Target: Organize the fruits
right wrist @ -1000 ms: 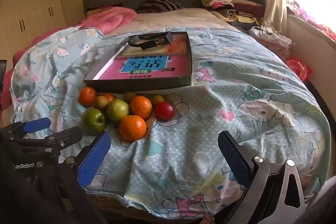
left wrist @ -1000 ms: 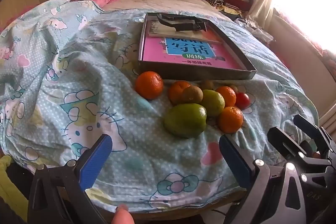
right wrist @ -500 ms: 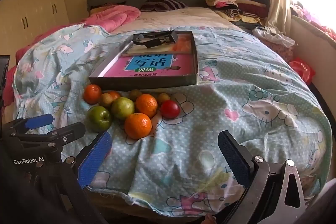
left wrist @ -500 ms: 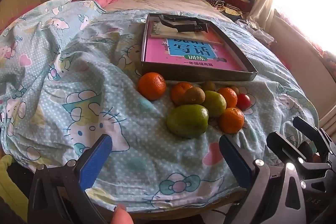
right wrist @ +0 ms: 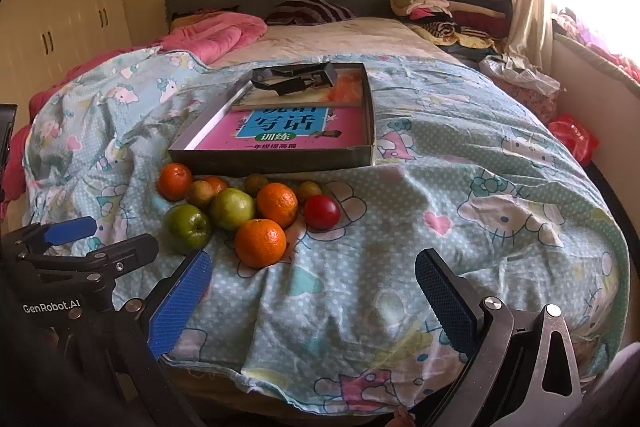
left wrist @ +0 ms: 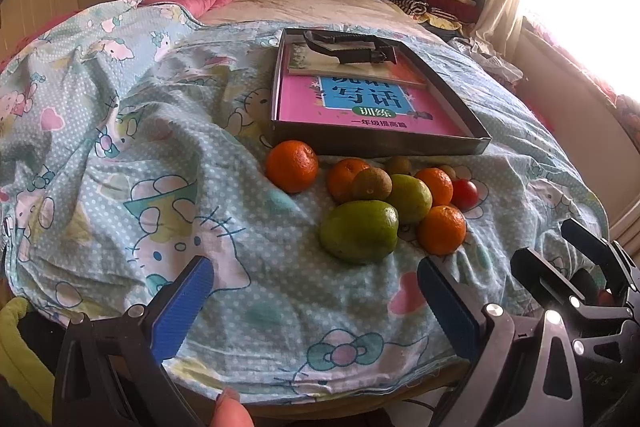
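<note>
A heap of fruit lies on the patterned bedspread in front of a shallow dark tray (left wrist: 478, 143) (right wrist: 272, 161). Nearest is a green apple (left wrist: 359, 231) (right wrist: 188, 228), with a second green apple (right wrist: 232, 207), several oranges such as the front orange (right wrist: 260, 242) (left wrist: 441, 229) and the left orange (left wrist: 291, 165), a red tomato (right wrist: 322, 211) (left wrist: 465, 193) and small brown kiwis (left wrist: 371, 183). My left gripper (left wrist: 314, 301) is open and empty, short of the fruit. My right gripper (right wrist: 312, 297) is open and empty too, just right of the heap.
The tray holds a pink book (left wrist: 360, 105) and a black clip-like tool (left wrist: 346, 47). Behind are a pink quilt (right wrist: 216, 37), a headboard, and stacked clothes (right wrist: 448, 3). Bare bedspread (right wrist: 480, 187) stretches to the right. The bed's edge is right below both grippers.
Both grippers have crept a little forward and up toward the fruit; the heap sits slightly nearer in both views. Nothing was grasped.
</note>
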`<state>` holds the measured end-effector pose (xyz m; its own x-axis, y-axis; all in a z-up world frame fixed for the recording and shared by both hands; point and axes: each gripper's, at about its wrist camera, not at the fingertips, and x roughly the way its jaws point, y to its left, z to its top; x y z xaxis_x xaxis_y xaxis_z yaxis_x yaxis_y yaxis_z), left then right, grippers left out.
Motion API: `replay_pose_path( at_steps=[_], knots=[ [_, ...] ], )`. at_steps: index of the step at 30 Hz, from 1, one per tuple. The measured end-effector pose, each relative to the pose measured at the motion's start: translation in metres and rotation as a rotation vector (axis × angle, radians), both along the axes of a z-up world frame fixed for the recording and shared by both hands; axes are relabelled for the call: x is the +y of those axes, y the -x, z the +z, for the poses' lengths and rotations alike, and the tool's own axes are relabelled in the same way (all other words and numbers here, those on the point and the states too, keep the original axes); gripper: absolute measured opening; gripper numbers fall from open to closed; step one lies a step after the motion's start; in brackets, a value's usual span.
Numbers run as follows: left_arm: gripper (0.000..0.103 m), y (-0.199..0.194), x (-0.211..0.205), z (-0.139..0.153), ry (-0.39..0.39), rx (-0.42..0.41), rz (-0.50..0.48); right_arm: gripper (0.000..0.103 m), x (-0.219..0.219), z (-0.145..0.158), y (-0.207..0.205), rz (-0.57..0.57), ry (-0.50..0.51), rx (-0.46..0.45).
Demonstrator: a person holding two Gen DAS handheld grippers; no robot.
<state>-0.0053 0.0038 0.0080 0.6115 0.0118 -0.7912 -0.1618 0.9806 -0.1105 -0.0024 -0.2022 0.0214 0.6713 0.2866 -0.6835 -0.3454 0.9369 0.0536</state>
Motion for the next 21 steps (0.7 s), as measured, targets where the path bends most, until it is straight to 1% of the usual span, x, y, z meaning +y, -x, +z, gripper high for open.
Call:
replay_pose_path(
  at_steps=[21],
  knots=[
    [0.102, -0.0010, 0.0006, -0.0013, 0.002, 0.005, -0.004, 0.102, -0.0004, -0.0029, -0.0025, 0.001, 0.009, 0.011]
  ],
)
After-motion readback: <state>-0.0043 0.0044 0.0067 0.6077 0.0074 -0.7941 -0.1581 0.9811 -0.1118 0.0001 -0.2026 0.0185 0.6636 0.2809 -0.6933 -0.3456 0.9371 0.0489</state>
